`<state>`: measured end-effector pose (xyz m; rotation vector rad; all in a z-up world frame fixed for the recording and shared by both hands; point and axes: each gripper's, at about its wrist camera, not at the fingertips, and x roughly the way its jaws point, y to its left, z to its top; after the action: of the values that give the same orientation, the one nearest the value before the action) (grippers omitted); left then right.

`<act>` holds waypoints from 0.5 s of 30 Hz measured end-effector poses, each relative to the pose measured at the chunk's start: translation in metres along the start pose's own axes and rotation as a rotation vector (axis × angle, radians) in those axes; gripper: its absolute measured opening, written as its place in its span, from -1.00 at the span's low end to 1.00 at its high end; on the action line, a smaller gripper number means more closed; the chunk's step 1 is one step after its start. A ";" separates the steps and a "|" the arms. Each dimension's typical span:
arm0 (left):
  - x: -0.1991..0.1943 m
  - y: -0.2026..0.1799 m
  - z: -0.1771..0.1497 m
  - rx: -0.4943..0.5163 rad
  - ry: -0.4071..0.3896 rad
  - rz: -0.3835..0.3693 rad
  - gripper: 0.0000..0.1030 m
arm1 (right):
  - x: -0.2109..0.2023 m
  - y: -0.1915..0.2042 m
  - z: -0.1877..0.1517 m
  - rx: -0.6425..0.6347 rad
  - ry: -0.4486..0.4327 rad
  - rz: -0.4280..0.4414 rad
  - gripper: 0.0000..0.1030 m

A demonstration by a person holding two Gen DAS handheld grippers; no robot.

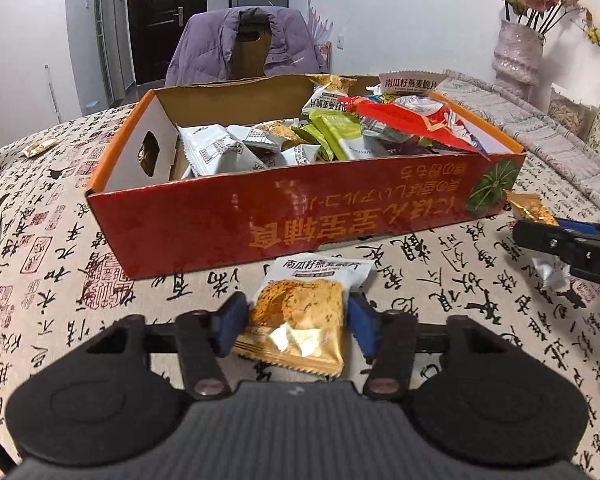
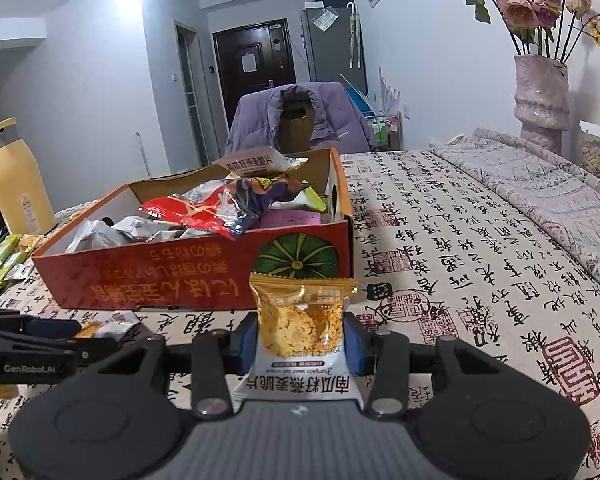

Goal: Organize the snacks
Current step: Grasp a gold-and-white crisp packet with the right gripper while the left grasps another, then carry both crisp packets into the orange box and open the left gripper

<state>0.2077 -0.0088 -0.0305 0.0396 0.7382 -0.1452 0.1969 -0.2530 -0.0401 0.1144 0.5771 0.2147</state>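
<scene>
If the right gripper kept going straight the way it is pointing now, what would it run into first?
Most likely the near red wall of the cardboard box, roughly by the green pumpkin picture. The snack packet in the right gripper would touch first; depth is hard to judge.

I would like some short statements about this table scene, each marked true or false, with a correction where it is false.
1. The red and orange cardboard box holds many snack packets. True.
2. The right gripper is empty. False: it grips a gold and white oat crisp packet.
3. A purple padded jacket hangs over the chair behind the table. True.
4. The pale pink vase stands inside the box. False: it stands apart, by the wall.
5. The left gripper has a similar gold packet between its blue pads. True.
</scene>
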 end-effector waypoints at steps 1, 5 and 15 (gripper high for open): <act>-0.002 0.000 -0.001 -0.001 -0.002 -0.002 0.02 | 0.000 0.000 0.000 -0.001 -0.001 0.001 -0.17; -0.010 -0.006 -0.006 0.009 -0.014 0.005 -0.07 | -0.002 0.001 0.000 -0.006 -0.010 0.007 -0.17; -0.032 -0.013 -0.015 -0.003 -0.068 0.017 -0.34 | -0.006 0.007 -0.001 -0.037 -0.031 0.020 -0.17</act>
<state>0.1724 -0.0167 -0.0199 0.0377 0.6704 -0.1281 0.1897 -0.2477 -0.0368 0.0874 0.5415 0.2426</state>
